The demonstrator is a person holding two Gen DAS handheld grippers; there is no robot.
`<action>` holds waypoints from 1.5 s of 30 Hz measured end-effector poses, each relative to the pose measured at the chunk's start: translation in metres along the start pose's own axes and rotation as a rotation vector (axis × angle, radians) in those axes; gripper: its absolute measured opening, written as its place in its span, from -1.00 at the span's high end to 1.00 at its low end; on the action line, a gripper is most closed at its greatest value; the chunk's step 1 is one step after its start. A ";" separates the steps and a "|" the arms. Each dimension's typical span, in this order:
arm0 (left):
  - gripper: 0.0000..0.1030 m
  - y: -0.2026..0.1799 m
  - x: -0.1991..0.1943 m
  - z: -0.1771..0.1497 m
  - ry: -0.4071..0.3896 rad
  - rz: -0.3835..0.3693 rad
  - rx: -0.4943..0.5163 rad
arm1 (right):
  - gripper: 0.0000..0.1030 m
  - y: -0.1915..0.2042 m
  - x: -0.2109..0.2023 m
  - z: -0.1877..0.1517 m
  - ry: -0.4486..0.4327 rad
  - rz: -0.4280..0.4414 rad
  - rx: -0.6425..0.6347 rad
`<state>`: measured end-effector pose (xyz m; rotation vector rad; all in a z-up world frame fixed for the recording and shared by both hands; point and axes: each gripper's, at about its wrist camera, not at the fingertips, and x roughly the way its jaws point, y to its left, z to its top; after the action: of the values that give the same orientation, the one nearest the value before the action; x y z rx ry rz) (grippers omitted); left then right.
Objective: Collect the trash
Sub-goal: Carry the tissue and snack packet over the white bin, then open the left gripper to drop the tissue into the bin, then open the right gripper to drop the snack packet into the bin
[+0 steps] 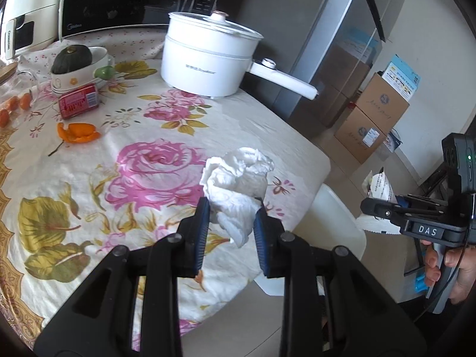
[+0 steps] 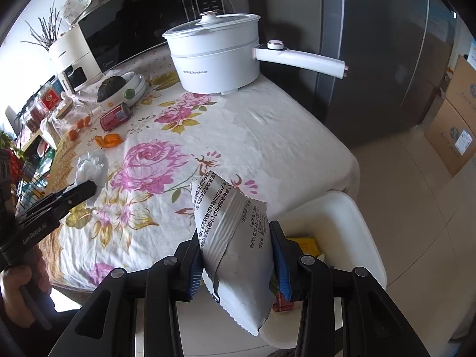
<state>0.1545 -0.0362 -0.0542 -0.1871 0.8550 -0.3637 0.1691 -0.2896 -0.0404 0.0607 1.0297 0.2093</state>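
Note:
My left gripper [image 1: 231, 208] is shut on a crumpled white tissue [image 1: 238, 178], held just above the flowered tablecloth [image 1: 89, 178] near the table's right edge. In the right wrist view the same tissue [image 2: 92, 163] and left gripper [image 2: 86, 190] show at the left. My right gripper [image 2: 235, 238] is shut on a silver printed snack packet [image 2: 229, 208], held over the near rim of a white bin [image 2: 360, 223] beside the table. The left wrist view shows the right gripper [image 1: 374, 208] with the packet [image 1: 382, 183] above that bin [image 1: 336, 217].
On the table lie an orange peel [image 1: 78, 132], a red can [image 1: 78, 101] on its side and small oranges [image 1: 25, 101]. A white electric pot [image 1: 208, 56] stands at the back, its handle sticking out. Cardboard boxes [image 1: 377, 113] sit on the floor by the fridge [image 2: 386, 59].

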 end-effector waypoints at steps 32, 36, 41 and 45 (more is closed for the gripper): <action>-0.72 -0.143 0.095 -0.044 0.163 -0.153 0.287 | 0.20 -0.147 0.007 -0.065 0.104 -0.151 0.161; -0.84 -0.135 0.094 -0.041 0.171 -0.109 0.271 | 0.19 -0.147 0.005 -0.064 0.098 -0.148 0.162; -0.92 -0.118 0.084 -0.036 0.169 -0.063 0.236 | 0.19 -0.141 0.006 -0.062 0.097 -0.143 0.153; -0.94 -0.105 0.075 -0.033 0.163 -0.034 0.213 | 0.18 -0.134 0.007 -0.059 0.095 -0.140 0.144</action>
<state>0.1492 -0.1621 -0.0958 0.0264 0.9677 -0.5044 0.1418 -0.4220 -0.0965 0.1094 1.1381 0.0103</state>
